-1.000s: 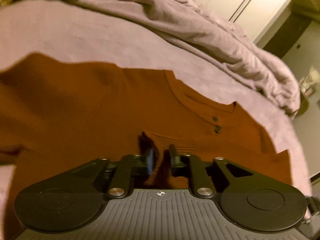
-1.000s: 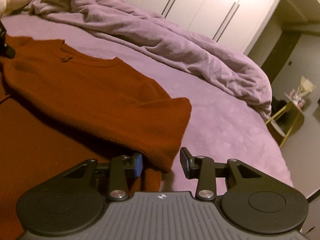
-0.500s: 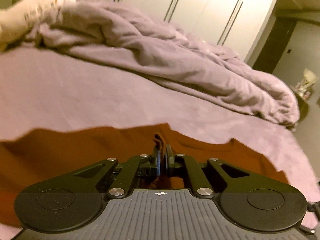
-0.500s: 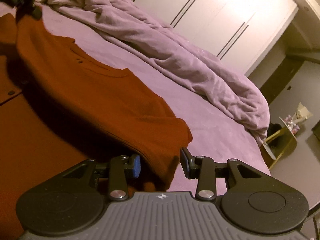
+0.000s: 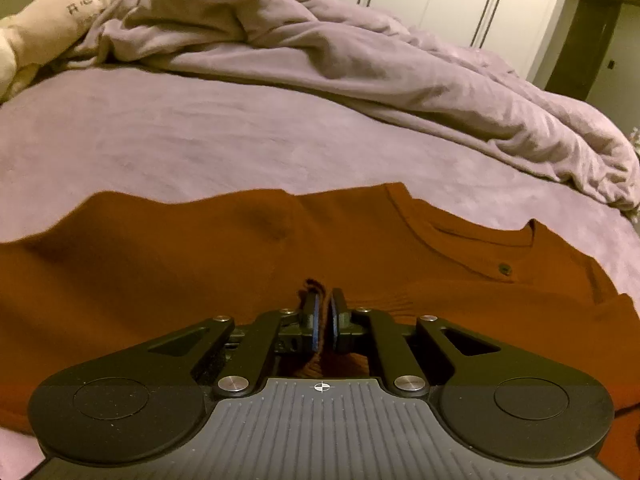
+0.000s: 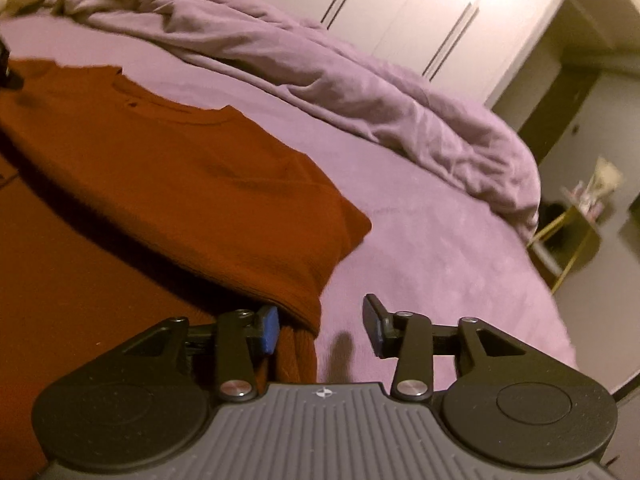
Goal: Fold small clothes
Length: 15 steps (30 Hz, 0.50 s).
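Note:
A rust-orange sweater (image 5: 200, 264) lies spread on the purple bed sheet (image 5: 160, 140), its buttoned neckline (image 5: 472, 240) toward the far right. My left gripper (image 5: 323, 320) is shut on a ribbed edge of the sweater, pinched between the pads. In the right wrist view the sweater (image 6: 180, 184) lies folded over itself, its corner near the fingers. My right gripper (image 6: 322, 326) is open, with a fold of the sweater against its left pad (image 6: 270, 330) and bare sheet under its right pad.
A crumpled purple duvet (image 5: 360, 60) runs across the far side of the bed, with a cream pillow (image 5: 60, 12) at the far left. White wardrobe doors (image 6: 420, 12) stand behind. A small gold-legged side table (image 6: 568, 232) stands beyond the bed's right edge.
My left gripper closed on the sweater's ribbed edge, lifted it, then lowered it again toward the neckline. My right gripper stayed open at the sweater's corner, shifting slightly.

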Available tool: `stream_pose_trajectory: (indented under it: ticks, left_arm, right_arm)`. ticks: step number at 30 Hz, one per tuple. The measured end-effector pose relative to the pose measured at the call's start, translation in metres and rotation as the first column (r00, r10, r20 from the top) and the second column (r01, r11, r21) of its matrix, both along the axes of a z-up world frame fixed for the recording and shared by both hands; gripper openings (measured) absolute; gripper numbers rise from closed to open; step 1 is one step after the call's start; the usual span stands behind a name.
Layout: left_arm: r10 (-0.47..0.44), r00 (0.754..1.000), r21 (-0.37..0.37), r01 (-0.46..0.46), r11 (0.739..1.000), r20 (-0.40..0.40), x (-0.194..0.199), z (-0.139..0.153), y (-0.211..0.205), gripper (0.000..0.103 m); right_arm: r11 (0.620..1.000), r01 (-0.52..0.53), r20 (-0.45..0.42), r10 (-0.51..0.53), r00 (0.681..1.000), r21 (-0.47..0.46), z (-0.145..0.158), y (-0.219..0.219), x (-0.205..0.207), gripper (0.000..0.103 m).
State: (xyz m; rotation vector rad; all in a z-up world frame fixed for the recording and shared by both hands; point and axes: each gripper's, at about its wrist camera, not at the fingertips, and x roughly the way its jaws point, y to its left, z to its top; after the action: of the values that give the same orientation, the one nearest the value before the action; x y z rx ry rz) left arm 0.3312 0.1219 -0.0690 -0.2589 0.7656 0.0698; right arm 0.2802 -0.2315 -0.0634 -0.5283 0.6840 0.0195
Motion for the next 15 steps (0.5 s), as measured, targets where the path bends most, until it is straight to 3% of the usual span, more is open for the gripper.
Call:
stream_pose_trajectory:
  ticks: [2,7,9,11,12,15]
  left_arm:
    - [0.034,0.999,0.026,-0.034,0.999,0.006,-0.004,0.006,0.004,0.009]
    - [0.04,0.998,0.035,-0.041,0.999,0.04,-0.018,0.024,0.009,0.011]
    - [0.008,0.998,0.019,-0.009,1.0,0.054,-0.021,0.029,-0.003,0.016]
    - [-0.041,0.998,-0.009,0.042,0.999,0.05,-0.021,0.028,-0.019,0.038]
    - [-0.068,0.997,-0.021,0.068,0.997,0.041,-0.02,0.025,-0.029,0.042]
    - [-0.112,0.994,-0.034,0.112,0.993,0.004,-0.017,0.01,-0.053,0.043]
  right_arm:
    - [1.0,0.008,-0.007,-0.008,1.0,0.03,0.009,-0.006,-0.006,0.055]
    - [0.982,0.019,0.002,-0.02,1.0,0.186,0.043,-0.028,-0.023,0.055]
    - [0.971,0.016,0.034,-0.025,0.999,0.24,0.055,-0.028,-0.02,0.053]
    - [0.962,-0.001,0.033,-0.008,0.999,0.271,0.058,-0.017,-0.01,0.042]
    - [0.96,-0.017,0.028,0.01,1.0,0.281,0.056,-0.008,-0.004,0.041]
    - [0.956,-0.093,0.004,0.096,0.995,0.279,0.041,0.022,0.008,0.031]
